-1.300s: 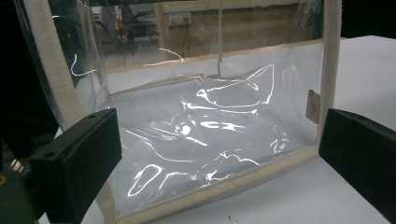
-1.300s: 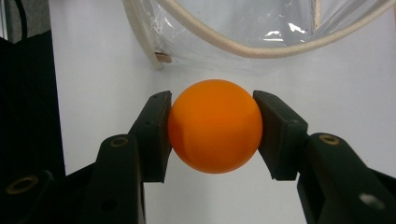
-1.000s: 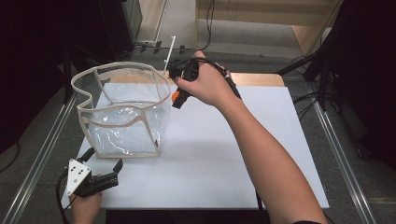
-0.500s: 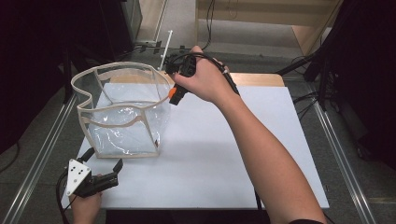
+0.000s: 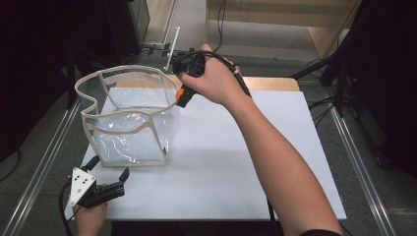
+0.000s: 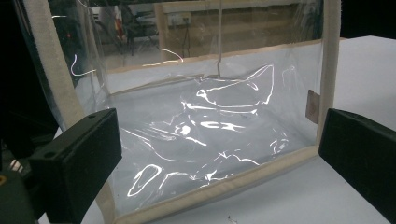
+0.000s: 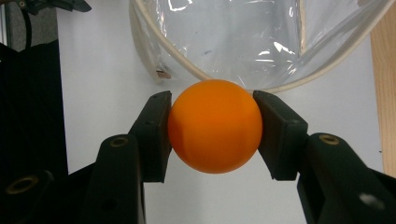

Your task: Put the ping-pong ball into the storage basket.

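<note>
Right tool lifted, clamping orange ball beside clear bag rim; left tool spread, holding nothing.

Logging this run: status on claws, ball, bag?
Right claw shut on orange ball, beside clear bag rim. Left claw open, facing bag. Nothing in the way.

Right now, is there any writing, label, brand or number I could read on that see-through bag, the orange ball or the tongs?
No readable text on anything here.
Clear bag: a small tag on its trim in the left gripper view, too small to read.
Orange ball, held between the right tongs: plain, no print visible.
Left tongs: grey plate shows dots, no lettering.
</note>
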A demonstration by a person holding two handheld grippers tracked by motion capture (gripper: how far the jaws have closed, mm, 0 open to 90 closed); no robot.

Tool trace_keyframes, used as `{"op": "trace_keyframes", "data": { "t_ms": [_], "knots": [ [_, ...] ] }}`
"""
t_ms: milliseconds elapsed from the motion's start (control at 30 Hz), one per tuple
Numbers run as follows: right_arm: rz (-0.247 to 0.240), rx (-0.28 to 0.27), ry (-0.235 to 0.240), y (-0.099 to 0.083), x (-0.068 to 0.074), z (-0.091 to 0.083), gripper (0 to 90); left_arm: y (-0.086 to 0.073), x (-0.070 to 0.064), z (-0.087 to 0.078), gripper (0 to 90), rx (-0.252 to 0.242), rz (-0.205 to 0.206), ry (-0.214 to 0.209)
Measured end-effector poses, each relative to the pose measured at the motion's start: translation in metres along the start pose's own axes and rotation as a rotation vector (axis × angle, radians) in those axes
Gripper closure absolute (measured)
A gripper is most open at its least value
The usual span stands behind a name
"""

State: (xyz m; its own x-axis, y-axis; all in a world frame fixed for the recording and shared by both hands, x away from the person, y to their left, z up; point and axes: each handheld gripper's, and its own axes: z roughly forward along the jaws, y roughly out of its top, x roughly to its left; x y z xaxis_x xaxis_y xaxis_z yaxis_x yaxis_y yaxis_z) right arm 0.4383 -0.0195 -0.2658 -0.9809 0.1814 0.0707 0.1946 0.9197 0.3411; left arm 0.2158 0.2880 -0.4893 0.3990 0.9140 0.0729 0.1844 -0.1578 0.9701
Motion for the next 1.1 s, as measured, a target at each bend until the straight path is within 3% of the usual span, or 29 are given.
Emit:
{"op": "trace_keyframes", "data": {
  "t_ms": [1100],
  "knots": [
    [0.004, -0.007, -0.010, 0.022, -0.005, 0.003, 48.1, 0.000, 0.000, 0.000, 0.0, -0.003, -0.001, -0.002]
  ]
}}
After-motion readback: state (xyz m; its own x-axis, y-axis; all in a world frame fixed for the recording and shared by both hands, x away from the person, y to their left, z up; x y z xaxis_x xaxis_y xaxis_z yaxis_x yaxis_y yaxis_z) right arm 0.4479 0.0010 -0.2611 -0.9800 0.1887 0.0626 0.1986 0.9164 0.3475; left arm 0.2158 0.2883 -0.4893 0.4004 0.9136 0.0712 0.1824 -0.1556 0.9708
